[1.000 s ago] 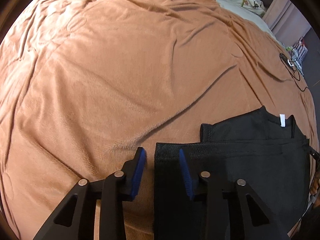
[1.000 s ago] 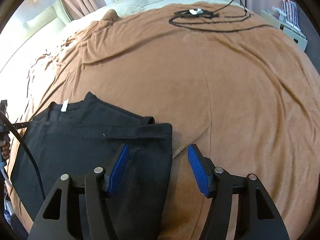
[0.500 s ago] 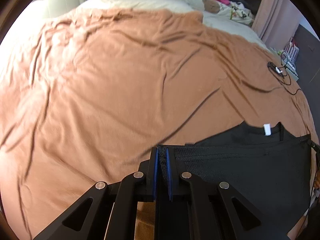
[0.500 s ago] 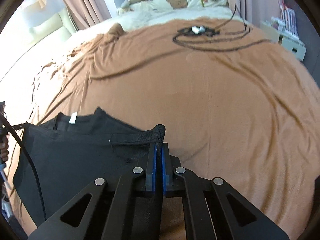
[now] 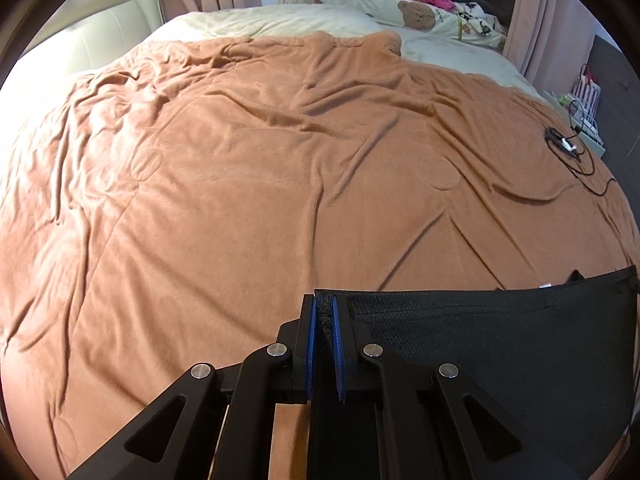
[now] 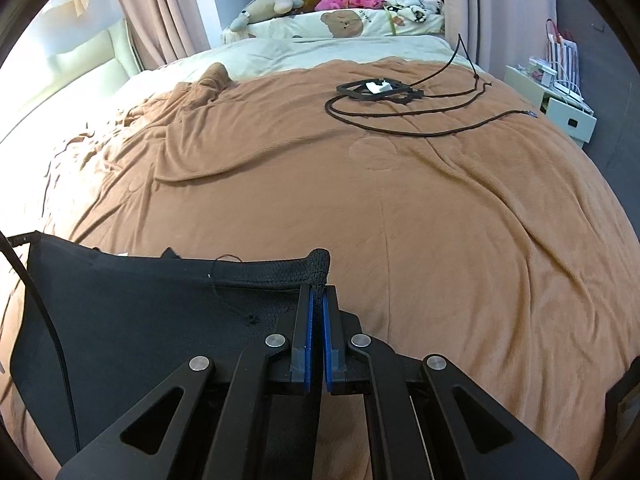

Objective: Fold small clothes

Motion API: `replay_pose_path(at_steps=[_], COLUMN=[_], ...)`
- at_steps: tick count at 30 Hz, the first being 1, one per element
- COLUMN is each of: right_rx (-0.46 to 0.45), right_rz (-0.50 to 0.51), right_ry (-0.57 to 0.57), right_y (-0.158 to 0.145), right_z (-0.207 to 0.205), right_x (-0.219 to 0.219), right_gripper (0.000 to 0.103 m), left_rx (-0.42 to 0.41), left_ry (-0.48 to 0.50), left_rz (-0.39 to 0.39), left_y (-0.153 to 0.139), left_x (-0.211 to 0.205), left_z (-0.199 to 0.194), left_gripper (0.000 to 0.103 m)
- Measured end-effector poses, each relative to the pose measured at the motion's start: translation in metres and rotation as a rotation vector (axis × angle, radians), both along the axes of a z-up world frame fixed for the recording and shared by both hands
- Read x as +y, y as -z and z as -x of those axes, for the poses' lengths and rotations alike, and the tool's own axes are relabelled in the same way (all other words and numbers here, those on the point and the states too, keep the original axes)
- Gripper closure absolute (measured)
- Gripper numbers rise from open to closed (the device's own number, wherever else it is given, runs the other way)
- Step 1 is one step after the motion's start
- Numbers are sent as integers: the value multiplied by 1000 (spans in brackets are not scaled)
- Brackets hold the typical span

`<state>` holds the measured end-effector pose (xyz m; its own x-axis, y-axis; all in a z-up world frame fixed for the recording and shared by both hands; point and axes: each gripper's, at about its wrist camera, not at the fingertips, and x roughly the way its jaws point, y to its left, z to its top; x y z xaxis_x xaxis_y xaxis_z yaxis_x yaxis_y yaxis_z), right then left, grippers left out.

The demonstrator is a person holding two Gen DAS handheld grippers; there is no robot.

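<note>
So both corners are pinched: the left gripper (image 5: 325,340) and right gripper (image 6: 317,332) are each clamped on an edge of the black garment (image 5: 500,344), lower frame, over the bed (image 5: 260,184). Next it probably needs carrying forward evenly to fold.

I'm looking into a bedroom in someone's home. A wide bed (image 5: 280,184) fills both views, spread with a rumpled tan fleece blanket (image 6: 400,208) over cream bedding (image 5: 280,20). At the head I see a padded cream headboard (image 5: 100,36), a pillow printed with a bear (image 6: 344,24), and a heap of plush toys (image 6: 272,6) beside a pink spotted fabric bundle (image 6: 352,0). Dusty pink curtains (image 6: 160,12) hang behind. A small white bedside cabinet (image 6: 560,108) stands beside the bed, cluttered on top.
</note>
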<state>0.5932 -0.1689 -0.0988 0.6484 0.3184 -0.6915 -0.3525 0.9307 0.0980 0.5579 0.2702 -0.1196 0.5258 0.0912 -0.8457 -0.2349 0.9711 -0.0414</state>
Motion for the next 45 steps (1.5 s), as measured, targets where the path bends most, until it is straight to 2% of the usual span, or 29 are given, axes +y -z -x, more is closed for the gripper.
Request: replay_pose_path(at_steps=[10, 14, 15, 17, 18, 19, 21, 31, 39, 45], right_rx=[0, 50, 69, 82, 81, 74, 48, 56, 48, 29], right_rz=[46, 31, 23, 4, -7, -22, -42, -95, -120, -113], right_ry=[18, 38, 45, 54, 53, 55, 63, 83, 94, 100], right_y=[11, 17, 17, 15, 12, 9, 1, -16, -24, -27], right_z=[-30, -42, -44, -45, -45, -44, -37, 10, 47, 74], right_x=[16, 14, 13, 9, 6, 4, -2, -28, -45, -47], right_gripper=[102, 100, 97, 72, 42, 29, 29, 29, 29, 29], left_rx=[36, 68, 65, 62, 61, 55, 49, 24, 26, 8], left_ry=[-21, -41, -42, -44, -47, -50, -50, -77, -112, -152], left_rz=[10, 20, 28, 46, 52, 60, 76, 111, 125, 168], left_y=[30, 38, 38, 38, 37, 35, 31, 5, -4, -7], left_x=[9, 11, 11, 12, 12, 12, 12, 14, 6, 0], left_z=[-25, -27, -25, -21, -18, -13, -4, 54, 115, 158], left_gripper=[95, 89, 88, 76, 72, 66, 62, 53, 52, 53])
